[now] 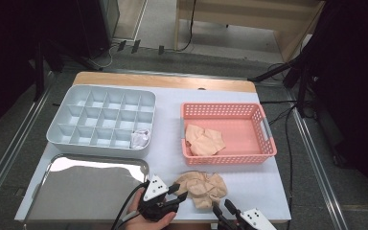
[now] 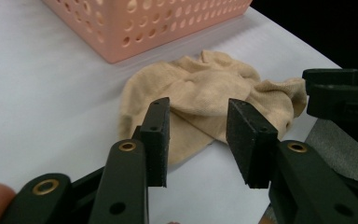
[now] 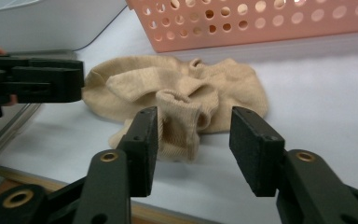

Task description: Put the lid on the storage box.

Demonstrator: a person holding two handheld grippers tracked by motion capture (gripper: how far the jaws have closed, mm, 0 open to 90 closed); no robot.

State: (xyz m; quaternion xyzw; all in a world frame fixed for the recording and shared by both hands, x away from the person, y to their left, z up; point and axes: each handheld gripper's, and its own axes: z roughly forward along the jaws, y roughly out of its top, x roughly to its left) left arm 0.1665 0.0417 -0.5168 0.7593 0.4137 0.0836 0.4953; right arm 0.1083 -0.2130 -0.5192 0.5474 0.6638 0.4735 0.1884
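The tan sock (image 1: 202, 188) lies crumpled on the desk (image 1: 167, 124) just before the pink basket (image 1: 227, 132), between both claws in the high view. In the left gripper view, the left claw (image 2: 198, 140) stands open, empty, near it. In the right gripper view, the right claw (image 3: 193, 149) gapes at its cuff, gripping nothing.

The right gripper (image 1: 223, 210) is cut off by the bottom edge of the high view; only its jaws and plate show. The left hand (image 1: 149, 219) is cropped there too. In the bin (image 1: 100, 120), lower right cell, a small white bundle (image 1: 140, 138) is too small to identify. The tray (image 1: 88, 189) loses its lower left corner at the bottom edge.
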